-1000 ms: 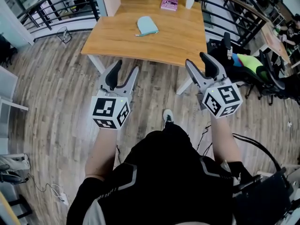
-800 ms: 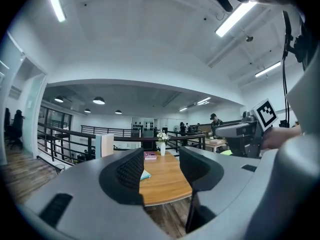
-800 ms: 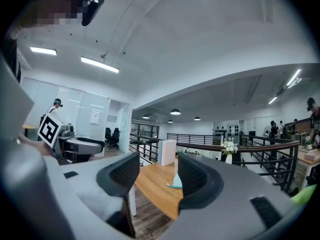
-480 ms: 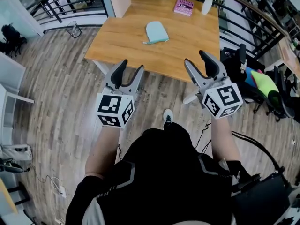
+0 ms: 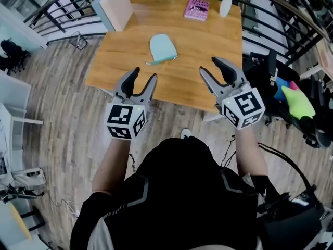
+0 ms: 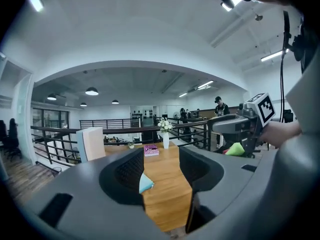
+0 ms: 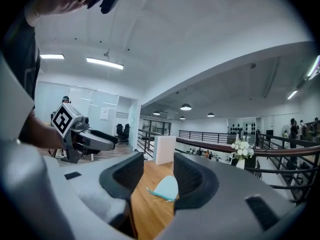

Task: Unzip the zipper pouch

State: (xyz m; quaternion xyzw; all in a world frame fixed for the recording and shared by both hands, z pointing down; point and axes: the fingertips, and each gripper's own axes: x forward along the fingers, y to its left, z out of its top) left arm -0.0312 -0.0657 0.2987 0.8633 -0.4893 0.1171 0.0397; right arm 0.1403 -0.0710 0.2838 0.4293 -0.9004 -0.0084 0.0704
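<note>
The pale blue zipper pouch [image 5: 162, 47] lies on the wooden bench [image 5: 197, 51], ahead of both claws and between them — neither touches it. The left claw [image 5: 143, 75] hangs over the bench's near edge, jaws wide with nothing between them. The right claw [image 5: 209, 66] has just been narrowing, yet its jaws stand apart and empty. A pink book [image 5: 196, 8] and a vase [image 5: 225, 4] of white flowers sit at the far edge.

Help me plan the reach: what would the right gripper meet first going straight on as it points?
Probably the pale teal fabric zipper pouch on the wooden table, though depth is unclear. The right gripper has just been closing its jaws, nothing between them.
</note>
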